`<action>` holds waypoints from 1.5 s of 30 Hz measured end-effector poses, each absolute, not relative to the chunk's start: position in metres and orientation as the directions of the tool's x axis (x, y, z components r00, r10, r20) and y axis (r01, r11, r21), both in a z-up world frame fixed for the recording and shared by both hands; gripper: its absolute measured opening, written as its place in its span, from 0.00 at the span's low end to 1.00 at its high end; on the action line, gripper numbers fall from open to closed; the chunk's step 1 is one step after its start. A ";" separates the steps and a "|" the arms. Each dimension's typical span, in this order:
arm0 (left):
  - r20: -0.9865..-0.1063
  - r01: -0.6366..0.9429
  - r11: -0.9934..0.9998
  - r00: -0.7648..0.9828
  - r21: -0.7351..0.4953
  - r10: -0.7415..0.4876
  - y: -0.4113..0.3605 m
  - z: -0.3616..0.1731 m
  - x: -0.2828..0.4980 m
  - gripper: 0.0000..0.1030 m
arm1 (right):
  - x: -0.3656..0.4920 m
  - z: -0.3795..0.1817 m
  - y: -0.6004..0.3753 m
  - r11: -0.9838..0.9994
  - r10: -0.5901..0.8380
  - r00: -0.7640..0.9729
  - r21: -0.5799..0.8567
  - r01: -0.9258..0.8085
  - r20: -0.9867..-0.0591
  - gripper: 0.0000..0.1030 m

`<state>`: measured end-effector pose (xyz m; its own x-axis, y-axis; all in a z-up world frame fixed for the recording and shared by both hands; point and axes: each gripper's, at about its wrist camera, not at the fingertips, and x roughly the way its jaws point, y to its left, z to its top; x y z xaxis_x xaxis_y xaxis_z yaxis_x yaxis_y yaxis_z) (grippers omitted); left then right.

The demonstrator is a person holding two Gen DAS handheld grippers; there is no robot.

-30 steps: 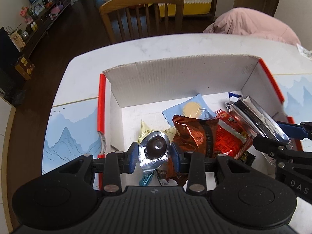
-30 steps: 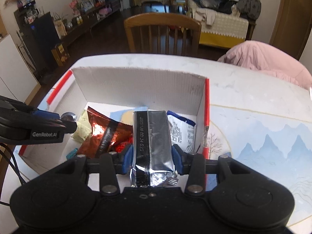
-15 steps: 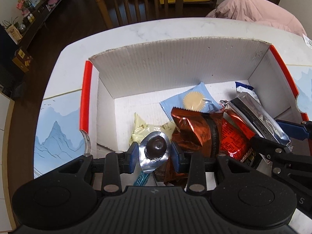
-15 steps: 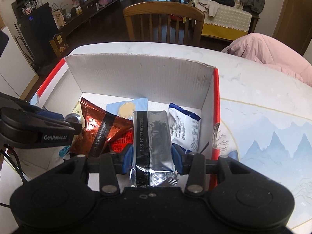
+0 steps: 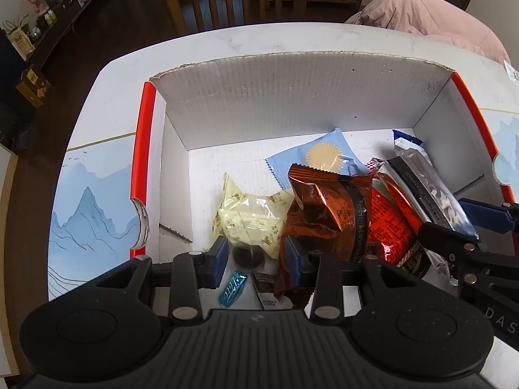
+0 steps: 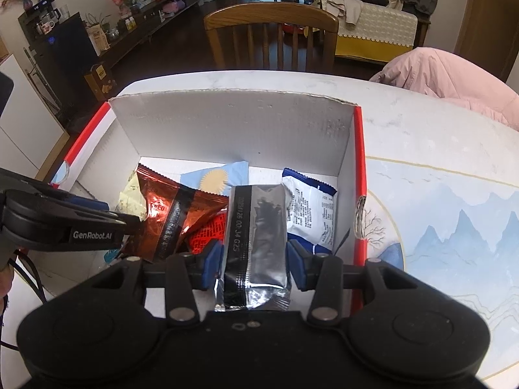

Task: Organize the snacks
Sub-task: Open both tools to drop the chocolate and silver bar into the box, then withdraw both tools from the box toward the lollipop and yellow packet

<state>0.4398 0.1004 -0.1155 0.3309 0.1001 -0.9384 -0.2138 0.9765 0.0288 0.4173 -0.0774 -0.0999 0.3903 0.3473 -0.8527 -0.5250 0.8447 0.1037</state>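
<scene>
Snacks lay in the white cardboard box [image 5: 292,103] on the bench [image 5: 227,42]. My left gripper [image 5: 254,257] was opening; the foil chocolate cup [image 5: 248,255] it pinched a second ago now sat loose between the pads, dropped onto the box floor. My right gripper [image 6: 255,257] was opening too, its silver packet [image 6: 256,243] freed, resting among the other packets.

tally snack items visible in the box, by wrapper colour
Silver foil packet: 1
Copper-brown Oreo packet: 1
Red packet: 1
Light blue sun-print packet: 1
Pale yellow packet: 1
White-and-blue packet: 1
Round dark chocolate: 1
Small teal candy: 1
Total: 8
</scene>
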 end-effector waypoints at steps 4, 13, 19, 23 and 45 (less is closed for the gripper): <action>-0.932 -0.210 0.978 0.350 0.016 0.091 0.097 -0.110 0.434 0.44 | 0.413 -0.096 -0.080 0.845 0.352 0.401 0.103 -0.526 -0.846 0.49; -0.912 -0.197 0.980 0.403 -0.002 0.079 0.094 -0.092 0.411 0.44 | 0.395 -0.076 -0.087 0.838 0.387 0.438 0.112 -0.534 -0.812 0.60; -0.891 -0.190 0.982 0.447 -0.009 0.078 0.093 -0.076 0.391 0.44 | 0.382 -0.064 -0.090 0.844 0.396 0.458 0.119 -0.523 -0.796 0.62; -0.876 -0.182 0.983 0.477 -0.022 0.068 0.090 -0.064 0.377 0.44 | 0.372 -0.055 -0.092 0.845 0.402 0.475 0.117 -0.522 -0.782 0.73; -0.793 -0.099 0.991 0.609 -0.089 -0.011 0.078 -0.016 0.288 0.62 | 0.297 -0.014 -0.111 0.832 0.463 0.535 0.138 -0.538 -0.707 0.85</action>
<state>0.2877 0.0781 -0.0162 0.6093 -0.0106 -0.7929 -0.0987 0.9911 -0.0891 0.2967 -0.1107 -0.0143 0.5349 0.4631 -0.7067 -0.5380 0.8316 0.1378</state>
